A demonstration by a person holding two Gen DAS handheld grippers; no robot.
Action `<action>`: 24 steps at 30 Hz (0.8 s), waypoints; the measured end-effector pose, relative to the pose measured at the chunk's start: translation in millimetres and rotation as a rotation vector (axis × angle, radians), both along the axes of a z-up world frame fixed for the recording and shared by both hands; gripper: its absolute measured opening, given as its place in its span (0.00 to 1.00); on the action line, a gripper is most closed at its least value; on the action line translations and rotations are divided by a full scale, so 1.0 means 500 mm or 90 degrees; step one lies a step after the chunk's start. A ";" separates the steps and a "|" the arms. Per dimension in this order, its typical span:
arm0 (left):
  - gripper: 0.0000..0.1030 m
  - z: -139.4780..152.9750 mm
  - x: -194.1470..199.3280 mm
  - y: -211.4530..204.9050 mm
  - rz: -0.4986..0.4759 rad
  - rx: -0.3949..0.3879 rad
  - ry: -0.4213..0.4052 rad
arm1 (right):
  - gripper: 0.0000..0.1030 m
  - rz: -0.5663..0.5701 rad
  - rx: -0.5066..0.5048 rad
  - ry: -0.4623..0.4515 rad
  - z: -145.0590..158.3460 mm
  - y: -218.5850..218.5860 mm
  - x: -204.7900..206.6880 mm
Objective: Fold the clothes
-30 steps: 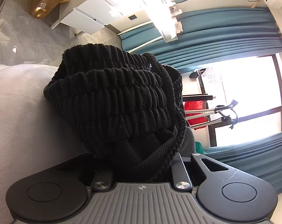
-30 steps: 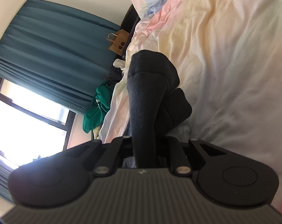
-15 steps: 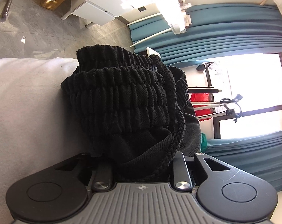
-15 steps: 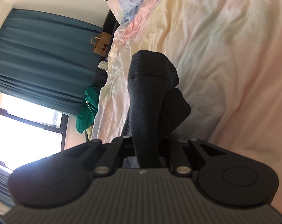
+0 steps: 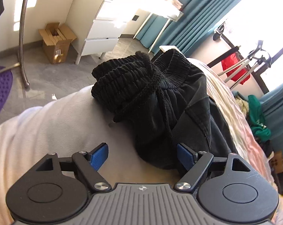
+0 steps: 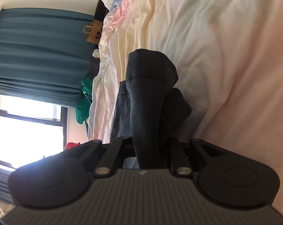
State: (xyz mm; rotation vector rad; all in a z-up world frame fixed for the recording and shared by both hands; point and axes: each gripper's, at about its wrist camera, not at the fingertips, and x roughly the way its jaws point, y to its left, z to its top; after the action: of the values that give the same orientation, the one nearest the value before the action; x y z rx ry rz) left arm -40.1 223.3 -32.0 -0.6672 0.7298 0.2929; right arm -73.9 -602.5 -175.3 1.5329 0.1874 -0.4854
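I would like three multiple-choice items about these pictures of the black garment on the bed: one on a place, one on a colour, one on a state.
1. Where does the ribbed waistband lie?
A. on the floor
B. near the edge of the bed
C. in the cardboard box

2. What colour are the curtains?
A. teal
B. red
C. white

3. How do the jaws of the right gripper stand?
A. wide open, empty
B. out of view
C. closed on dark cloth

Answers:
1 B, the waistband rests on the bed by its edge, floor beyond.
2 A, the curtains are teal.
3 C, the right gripper pinches the black garment.
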 end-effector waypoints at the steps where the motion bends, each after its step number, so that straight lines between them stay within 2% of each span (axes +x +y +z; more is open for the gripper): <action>1: 0.79 0.013 -0.013 -0.016 -0.003 0.024 -0.009 | 0.14 -0.002 0.017 -0.012 -0.009 -0.001 -0.002; 3: 0.80 0.042 -0.048 -0.053 -0.007 0.070 -0.038 | 0.14 -0.002 0.042 -0.035 -0.025 -0.004 -0.004; 8: 0.80 0.076 -0.070 -0.124 -0.035 0.176 -0.110 | 0.17 0.013 0.039 -0.045 -0.035 -0.009 0.007; 10: 0.84 0.086 -0.071 -0.149 -0.047 0.206 -0.138 | 0.24 0.017 0.040 -0.044 -0.036 -0.011 0.016; 16: 0.84 0.077 -0.043 -0.178 -0.122 0.142 -0.184 | 0.46 0.031 0.030 -0.048 -0.039 -0.017 0.040; 21: 0.88 0.103 -0.047 -0.235 -0.232 0.159 -0.294 | 0.50 0.027 0.029 -0.073 -0.048 -0.029 0.055; 24: 0.88 0.101 -0.031 -0.280 -0.276 0.146 -0.312 | 0.48 0.029 0.009 -0.081 -0.044 -0.035 0.067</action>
State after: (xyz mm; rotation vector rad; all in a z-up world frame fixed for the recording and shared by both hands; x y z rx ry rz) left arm -55.7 83.1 18.8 -0.3266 0.3470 -0.1827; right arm -40.6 -619.8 -197.3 1.5642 0.1271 -0.3493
